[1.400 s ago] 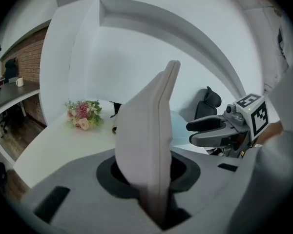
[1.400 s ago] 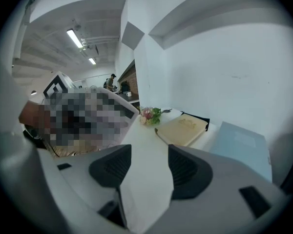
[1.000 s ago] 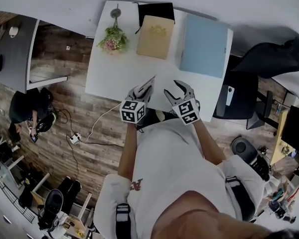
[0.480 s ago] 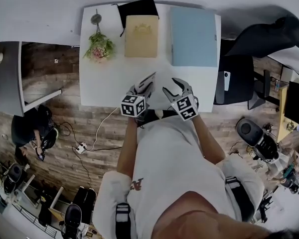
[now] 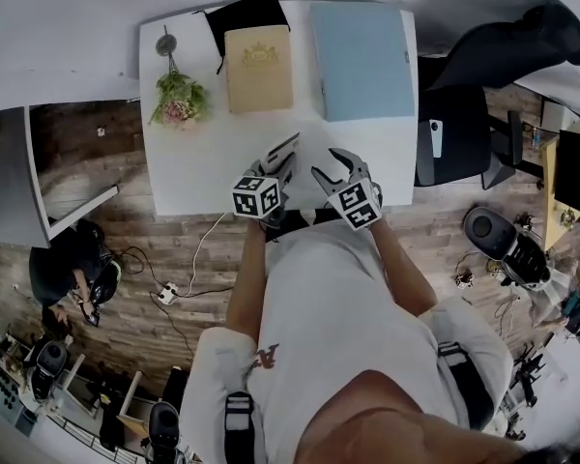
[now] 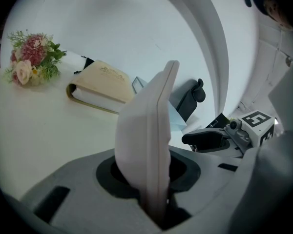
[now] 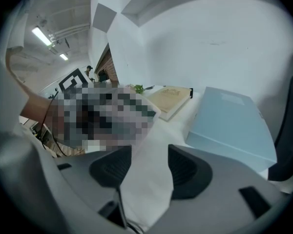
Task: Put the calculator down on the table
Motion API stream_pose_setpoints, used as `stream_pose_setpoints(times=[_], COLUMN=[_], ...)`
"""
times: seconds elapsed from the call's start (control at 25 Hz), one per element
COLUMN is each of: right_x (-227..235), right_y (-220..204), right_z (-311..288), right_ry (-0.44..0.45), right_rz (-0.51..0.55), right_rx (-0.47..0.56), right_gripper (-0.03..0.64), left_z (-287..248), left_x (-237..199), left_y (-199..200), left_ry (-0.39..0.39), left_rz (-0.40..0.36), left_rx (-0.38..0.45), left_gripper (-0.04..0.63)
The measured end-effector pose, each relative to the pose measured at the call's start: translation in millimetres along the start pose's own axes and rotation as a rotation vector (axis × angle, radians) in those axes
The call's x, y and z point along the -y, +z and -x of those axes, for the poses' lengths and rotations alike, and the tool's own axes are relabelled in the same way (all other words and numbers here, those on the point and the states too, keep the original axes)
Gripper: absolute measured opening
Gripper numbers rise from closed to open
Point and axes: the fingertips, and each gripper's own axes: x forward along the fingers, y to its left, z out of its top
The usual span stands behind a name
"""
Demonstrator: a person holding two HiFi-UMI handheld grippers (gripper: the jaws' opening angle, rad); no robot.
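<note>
Head view: the left gripper (image 5: 282, 162) and right gripper (image 5: 334, 165) hang side by side over the white worktop's (image 5: 203, 162) near edge. Left gripper view: its jaws clamp the calculator (image 6: 149, 130), held upright on edge over the worktop. Right gripper view: jaws apart, gripping nothing.

Right gripper (image 7: 147, 155): jaws stand apart, with dark pads on either side of a gap through which the white table (image 7: 178, 126) shows. Pale blue folder (image 7: 232, 123) lies flat by the table's right edge. Tan book (image 7: 172, 99) lies just left of it, toward the far edge, with a green sprig (image 7: 138, 88) beyond
</note>
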Motion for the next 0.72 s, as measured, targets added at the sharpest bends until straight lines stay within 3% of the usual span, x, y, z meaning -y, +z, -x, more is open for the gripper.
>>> stream_pose_setpoints(times=[0.44, 0.72], right_x=[-4, -6], right_y=[-1, -2], right_z=[-4, -4], right_ry=[-0.017, -0.027], right_rz=[-0.031, -0.047], right_rx=[-0.015, -0.026], right_gripper=[0.239, 0.239], left_z=[-14, -20], left_x=[0, -7], left_y=[-7, -8], left_ry=[-0.034, -0.003], left_rz=[0.001, 0.019], left_rx=[-0.065, -0.114], left_gripper=[0.118, 0.133])
